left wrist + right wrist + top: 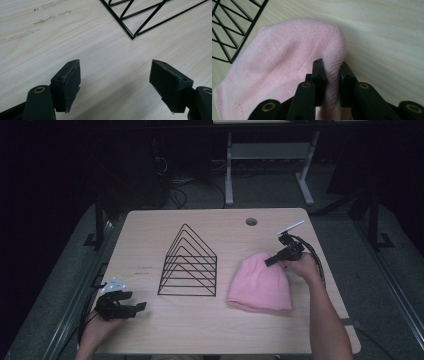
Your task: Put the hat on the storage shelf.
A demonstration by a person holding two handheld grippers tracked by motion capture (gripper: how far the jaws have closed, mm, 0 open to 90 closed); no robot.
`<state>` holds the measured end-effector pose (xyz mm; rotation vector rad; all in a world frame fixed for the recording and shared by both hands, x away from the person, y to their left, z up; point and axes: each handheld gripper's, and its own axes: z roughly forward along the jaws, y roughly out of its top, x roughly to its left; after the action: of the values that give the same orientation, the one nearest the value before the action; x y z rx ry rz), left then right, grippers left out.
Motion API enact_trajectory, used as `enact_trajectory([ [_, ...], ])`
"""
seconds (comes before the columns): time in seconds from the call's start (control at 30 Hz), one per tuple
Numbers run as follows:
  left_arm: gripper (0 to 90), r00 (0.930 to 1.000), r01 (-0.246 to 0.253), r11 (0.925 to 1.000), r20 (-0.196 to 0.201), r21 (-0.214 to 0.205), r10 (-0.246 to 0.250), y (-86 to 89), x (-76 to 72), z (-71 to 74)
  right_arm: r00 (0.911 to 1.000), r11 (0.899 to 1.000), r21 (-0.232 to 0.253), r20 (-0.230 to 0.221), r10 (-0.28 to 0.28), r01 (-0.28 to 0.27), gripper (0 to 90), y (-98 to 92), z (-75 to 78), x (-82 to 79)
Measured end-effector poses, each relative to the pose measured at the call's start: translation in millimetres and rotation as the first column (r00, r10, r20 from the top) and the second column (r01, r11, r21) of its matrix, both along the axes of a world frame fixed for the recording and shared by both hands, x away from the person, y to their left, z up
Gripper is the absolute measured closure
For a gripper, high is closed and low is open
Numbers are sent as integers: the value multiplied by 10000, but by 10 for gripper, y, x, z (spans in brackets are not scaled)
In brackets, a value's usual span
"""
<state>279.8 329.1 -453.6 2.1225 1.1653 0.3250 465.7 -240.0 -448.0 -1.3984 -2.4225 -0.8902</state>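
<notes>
I am pinching the crown of the pink hat (pixel 287 65) with my right gripper (pixel 331 68) to lift it, while my left gripper (pixel 115 75) is resting spread, empty.

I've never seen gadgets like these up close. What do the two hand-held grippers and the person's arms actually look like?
Both are black tools of linked bars with brass-coloured rivets. The left gripper carries a pale grey three-cornered plate on top and ends in two blocky, wedge-shaped pads faced with rough dark padding. The right gripper has a white stick-like piece on top and a black cable looping from it. The forearms are bare, with no sleeves in sight.
</notes>
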Motion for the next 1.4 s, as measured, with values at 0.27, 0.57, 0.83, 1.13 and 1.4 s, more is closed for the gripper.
enact_trajectory([
  [0.27,252,10000,-4,10000,-6,-83,4,23,7,8,9972,9981,599,737,104,-148,803,-83,241,-142],
  [0.57,253,10000,43,9998,49,-199,-42,31,13,46,9883,9896,1367,1506,246,-454,808,-149,556,-289],
  [0.83,254,9994,330,9992,110,-216,-328,65,50,186,9629,9852,1271,2578,795,-1153,809,-146,1050,-489],
  [1.13,270,9935,1113,9936,268,-199,-1108,36,92,378,9265,9818,804,3517,1336,-1721,809,-73,1493,-663],
  [1.4,270,9885,1497,9883,249,-294,-1490,57,123,510,9112,9801,793,3884,1377,-1819,808,-8,1731,-688],
])
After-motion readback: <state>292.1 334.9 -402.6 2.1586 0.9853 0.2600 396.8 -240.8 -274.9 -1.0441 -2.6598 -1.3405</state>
